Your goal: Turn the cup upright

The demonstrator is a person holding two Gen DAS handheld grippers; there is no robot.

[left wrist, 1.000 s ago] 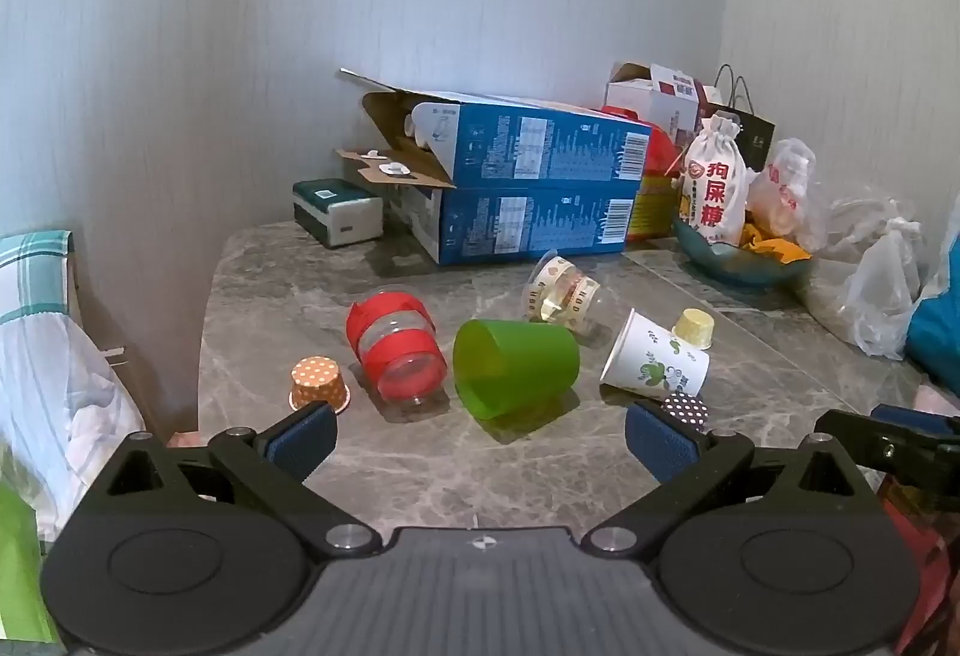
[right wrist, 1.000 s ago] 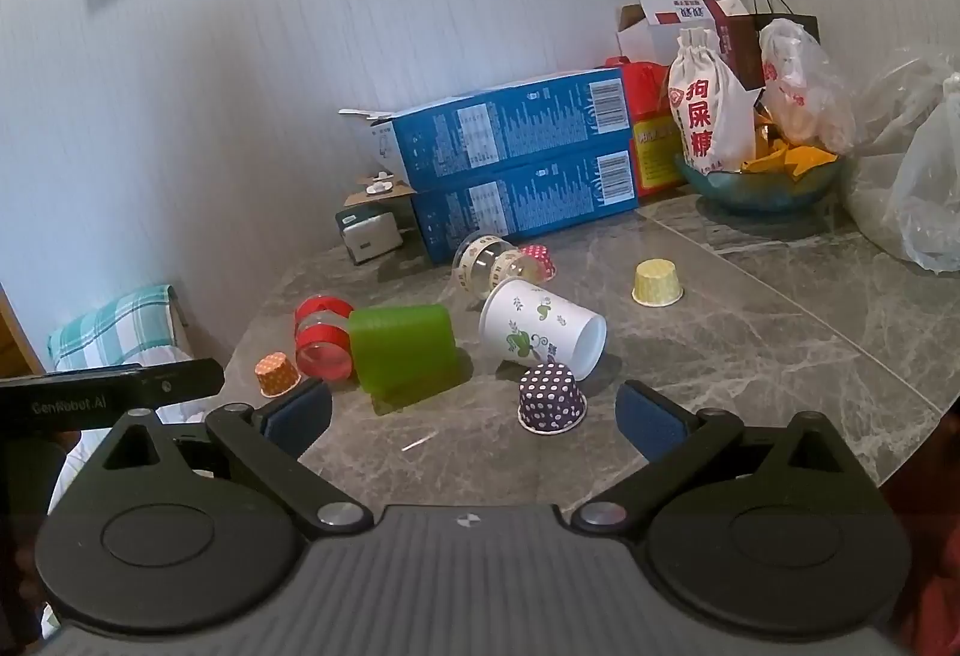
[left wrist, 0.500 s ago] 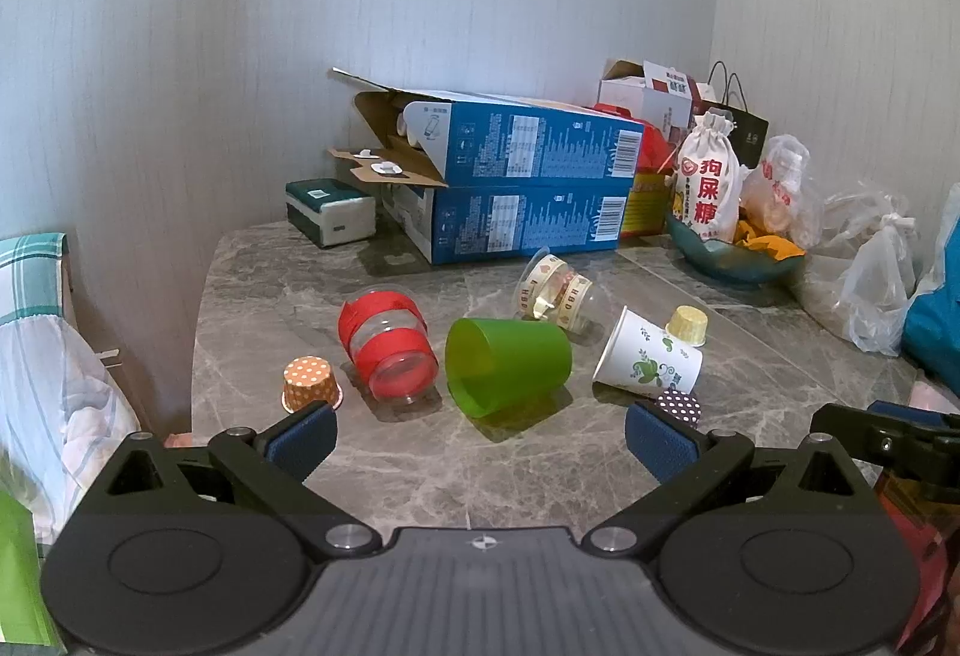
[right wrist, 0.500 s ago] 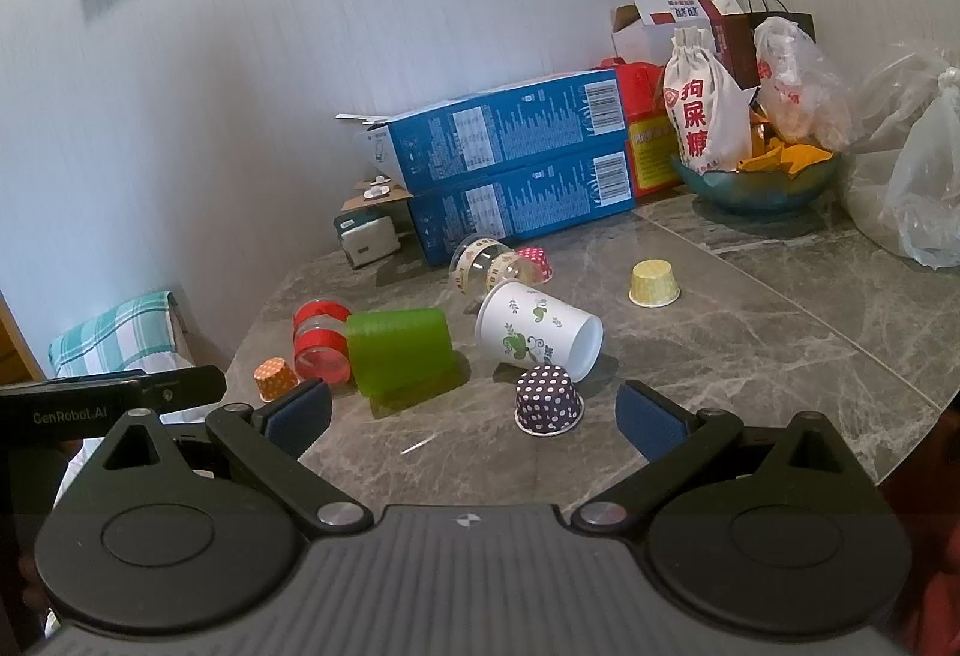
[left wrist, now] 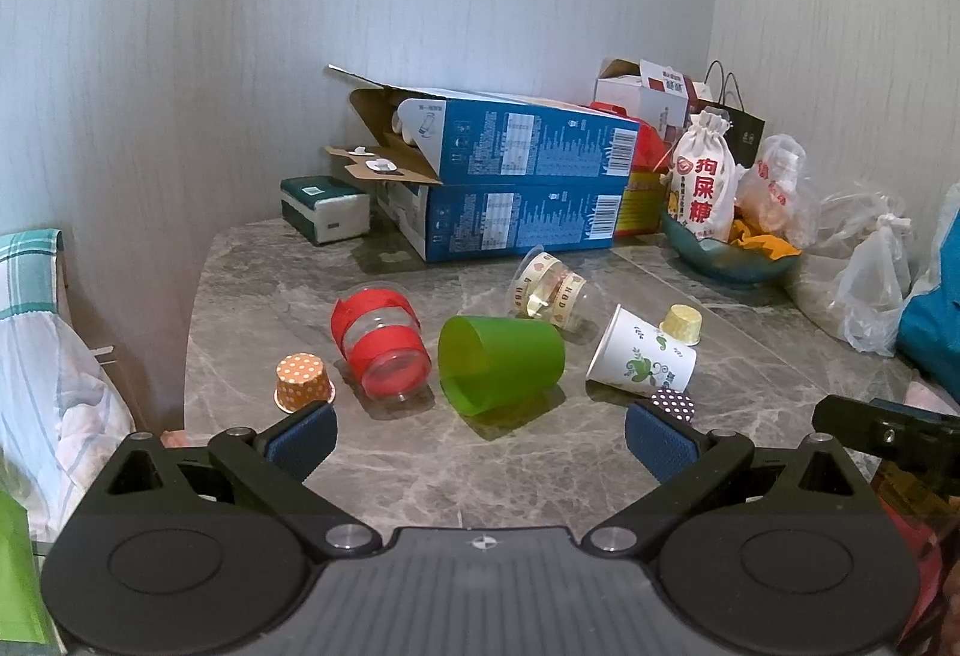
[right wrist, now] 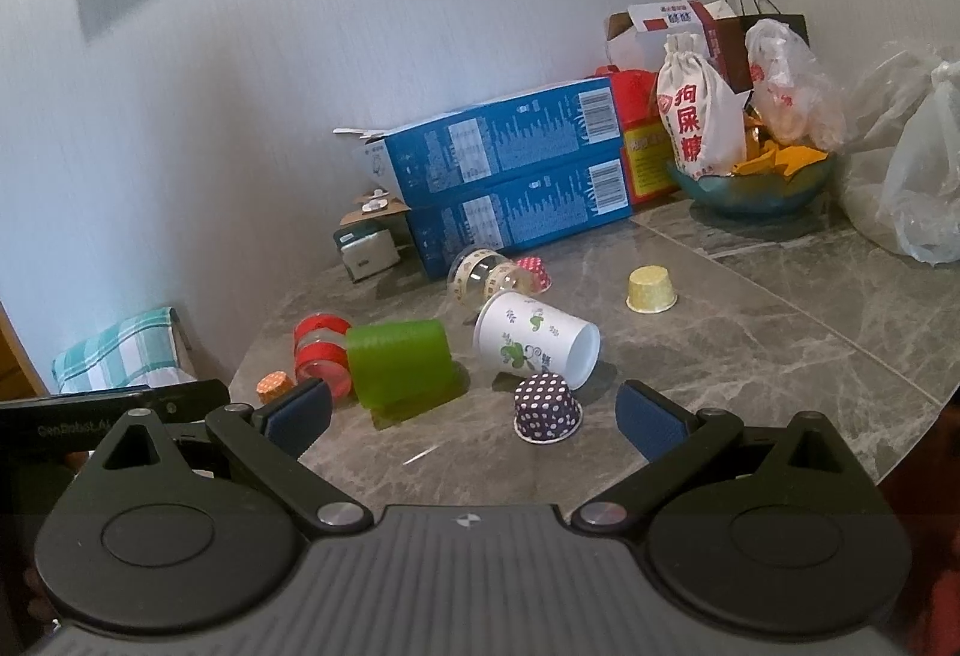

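Observation:
Several cups lie on their sides on the grey marble table (left wrist: 540,452): a green plastic cup (left wrist: 501,362) (right wrist: 401,361), a red-banded clear cup (left wrist: 379,341) (right wrist: 319,350), a white paper cup with leaf print (left wrist: 641,359) (right wrist: 537,341) and a clear taped cup (left wrist: 547,287) (right wrist: 480,275). Small cupcake liners stand upside down: orange (left wrist: 303,381), purple dotted (right wrist: 547,407), yellow (right wrist: 651,288). My left gripper (left wrist: 480,437) is open and empty, in front of the green cup. My right gripper (right wrist: 474,416) is open and empty, near the purple liner.
Two stacked blue boxes (left wrist: 516,176) (right wrist: 510,176), a tissue pack (left wrist: 324,209), a bowl with a white sack (left wrist: 729,251) (right wrist: 759,185) and plastic bags (right wrist: 918,164) line the back and right. The table edge (left wrist: 192,332) drops off at the left, beside a checked cloth (right wrist: 120,350).
Both grippers have drifted slightly; the view has shifted a little. The cups have not moved and both grippers stay open.

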